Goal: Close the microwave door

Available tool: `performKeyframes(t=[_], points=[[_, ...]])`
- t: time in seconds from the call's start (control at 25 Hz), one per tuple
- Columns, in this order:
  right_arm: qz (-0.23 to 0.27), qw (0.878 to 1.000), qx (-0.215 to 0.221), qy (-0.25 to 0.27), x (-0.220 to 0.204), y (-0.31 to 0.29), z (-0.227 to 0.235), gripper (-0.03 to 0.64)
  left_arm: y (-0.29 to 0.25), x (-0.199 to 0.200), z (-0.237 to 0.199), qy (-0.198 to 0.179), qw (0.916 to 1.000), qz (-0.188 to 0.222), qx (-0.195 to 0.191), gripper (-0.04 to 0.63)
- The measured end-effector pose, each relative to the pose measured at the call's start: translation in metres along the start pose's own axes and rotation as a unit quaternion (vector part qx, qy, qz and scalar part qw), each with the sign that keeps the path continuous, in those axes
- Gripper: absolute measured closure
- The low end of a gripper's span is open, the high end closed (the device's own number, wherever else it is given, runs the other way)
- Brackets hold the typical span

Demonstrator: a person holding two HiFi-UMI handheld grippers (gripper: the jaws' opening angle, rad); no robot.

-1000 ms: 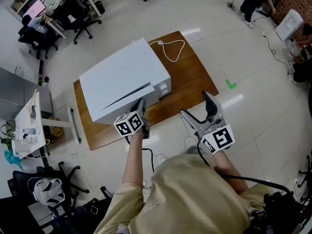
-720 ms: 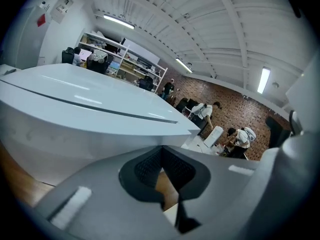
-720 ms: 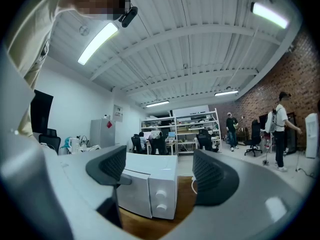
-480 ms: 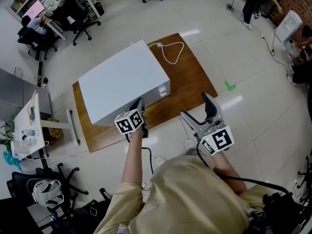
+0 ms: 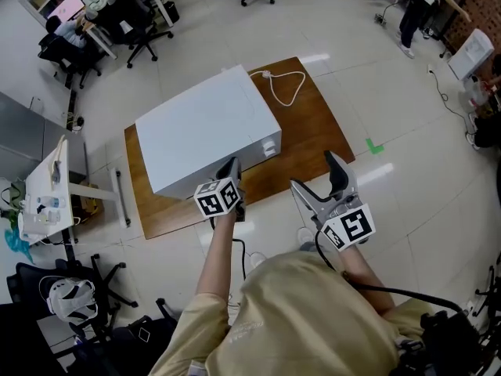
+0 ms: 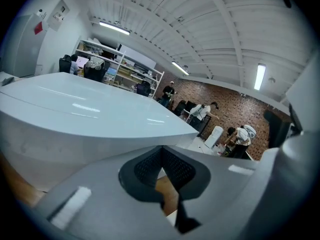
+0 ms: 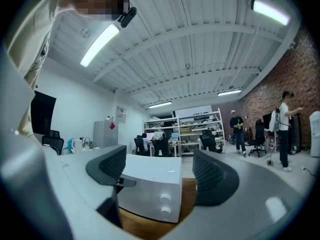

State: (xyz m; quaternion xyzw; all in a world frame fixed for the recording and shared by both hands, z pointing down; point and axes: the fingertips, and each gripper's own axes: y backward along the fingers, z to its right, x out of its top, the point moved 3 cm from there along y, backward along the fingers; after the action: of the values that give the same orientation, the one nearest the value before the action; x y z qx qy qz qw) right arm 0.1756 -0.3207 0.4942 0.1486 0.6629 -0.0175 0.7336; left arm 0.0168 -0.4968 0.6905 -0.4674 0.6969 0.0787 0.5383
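The task is looking all but done. The microwave is sitting on the left and middle of the wooden tabletop, in the centre of the head view, and its front face is showing flush, with no gap along the door edge; the right gripper view is showing the same flat front with two knobs at its right end. So the door is reading as shut.

The left tool is lying at that front face with its jaws clenched together on nothing; whether the tips are touching the door or hanging just beside it I cannot tell. What is probably remaining is only to draw this tool back. To its right, the right tool is hovering over the near edge of the tabletop, jaws spread wide and empty, apart from the microwave.

Around the scene, a low white cart is standing at the far left, with a white helmet resting on a chair below it. A seated person is working at a desk in the upper left. A white power cord is looping on the tabletop behind the microwave, well clear of the door. A green floor mark is showing on the right, and a standing person is in the upper right. Nothing is getting in the way.
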Motion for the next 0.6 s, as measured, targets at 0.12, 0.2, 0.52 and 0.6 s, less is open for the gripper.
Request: performKeyframes(t=[0.12,0.2,0.52,0.6], points=[[0.006,1.0,0.008,-0.003,-0.004,0.002,-0.004,0.211,0.015,0.003,0.016,-0.009,0.9993,0.03,-0.021,0.592],[0.012,1.0,0.017,-0.002,-0.005,0.009,-0.009,0.212,0.03,0.002,0.026,-0.017,0.9983,0.052,-0.022,0.592],[0.03,0.998,0.047,-0.005,-0.015,0.027,-0.041,0.212,0.134,0.019,0.068,-0.135,0.9705,0.2,-0.003,0.59],[0.033,0.998,0.057,-0.006,-0.018,0.029,-0.048,0.212,0.161,0.023,0.081,-0.182,0.9549,0.234,0.013,0.583]])
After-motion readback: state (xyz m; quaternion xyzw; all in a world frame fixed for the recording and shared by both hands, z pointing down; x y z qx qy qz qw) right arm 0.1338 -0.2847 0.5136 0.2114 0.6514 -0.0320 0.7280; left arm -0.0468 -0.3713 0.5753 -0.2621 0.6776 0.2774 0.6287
